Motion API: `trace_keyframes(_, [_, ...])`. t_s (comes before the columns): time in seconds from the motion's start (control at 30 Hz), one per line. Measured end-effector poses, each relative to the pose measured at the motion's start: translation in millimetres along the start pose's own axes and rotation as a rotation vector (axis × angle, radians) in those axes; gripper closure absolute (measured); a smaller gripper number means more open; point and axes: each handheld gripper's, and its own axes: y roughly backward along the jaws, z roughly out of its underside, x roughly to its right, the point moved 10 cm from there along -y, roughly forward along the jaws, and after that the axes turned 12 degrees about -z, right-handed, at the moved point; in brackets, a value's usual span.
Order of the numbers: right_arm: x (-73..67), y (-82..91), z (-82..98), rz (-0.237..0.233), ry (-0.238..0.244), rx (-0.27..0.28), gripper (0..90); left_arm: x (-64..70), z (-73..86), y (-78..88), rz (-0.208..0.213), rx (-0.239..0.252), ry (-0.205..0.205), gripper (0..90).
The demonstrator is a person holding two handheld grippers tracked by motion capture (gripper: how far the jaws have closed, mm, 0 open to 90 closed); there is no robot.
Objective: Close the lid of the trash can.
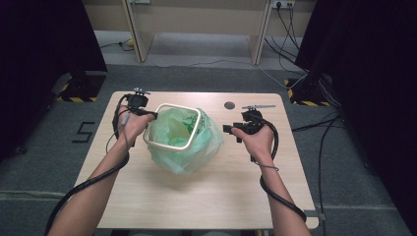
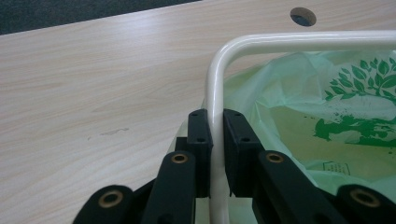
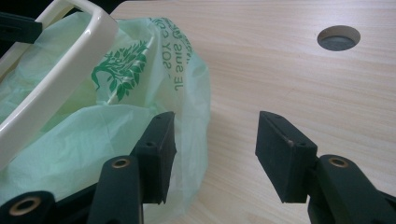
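A cream square frame (image 1: pixel 172 125) of rounded tubing carries a pale green plastic bag (image 1: pixel 189 147) with a dark green tree print (image 2: pixel 364 116); both rest on the wooden table (image 1: pixel 216 191). My left gripper (image 1: pixel 150 115) is shut on the frame's left side, and in the left gripper view its pads pinch the cream tube (image 2: pixel 215 112). My right gripper (image 1: pixel 227 129) stands open just right of the bag. In the right gripper view (image 3: pixel 212 140) its left pad is beside the bag's film (image 3: pixel 140 116) with bare table between the jaws.
A round cable hole (image 1: pixel 229 105) lies in the tabletop behind the bag, also seen in the right gripper view (image 3: pixel 338 37). Cables trail from both grippers along the forearms. Dark stands and floor cables surround the table.
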Motion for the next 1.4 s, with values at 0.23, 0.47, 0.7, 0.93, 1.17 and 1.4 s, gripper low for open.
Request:
trace_keyframes(0.23, [-2.2, 0.2, -2.3, -0.002, 0.001, 0.002, 47.8, 0.7, -1.8, 0.0, -0.003, -0.007, -0.002, 81.1])
trace_keyframes(0.47, [-2.2, 0.4, -2.5, -0.002, 0.004, 0.001, 47.8, 3.1, -6.5, 2.7, 0.005, -0.005, 0.004, 81.0])
trace_keyframes(0.7, [-2.0, -1.0, -1.5, -0.005, 0.004, 0.0, 47.7, 6.7, -9.3, 5.8, 0.016, -0.016, 0.006, 81.2])
trace_keyframes(0.93, [-2.6, -1.2, -1.0, -0.005, 0.005, -0.001, 47.8, 12.8, -10.9, 1.4, 0.018, -0.028, 0.008, 81.0])
trace_keyframes(1.17, [-2.0, -1.3, 0.7, -0.008, 0.004, -0.002, 47.8, 14.6, -9.4, -3.2, 0.008, -0.028, 0.008, 80.2])
trace_keyframes(1.4, [-6.2, -3.8, 2.1, -0.014, 0.008, -0.005, 47.7, 15.1, -9.1, -5.3, -0.001, -0.014, -0.006, 77.1])
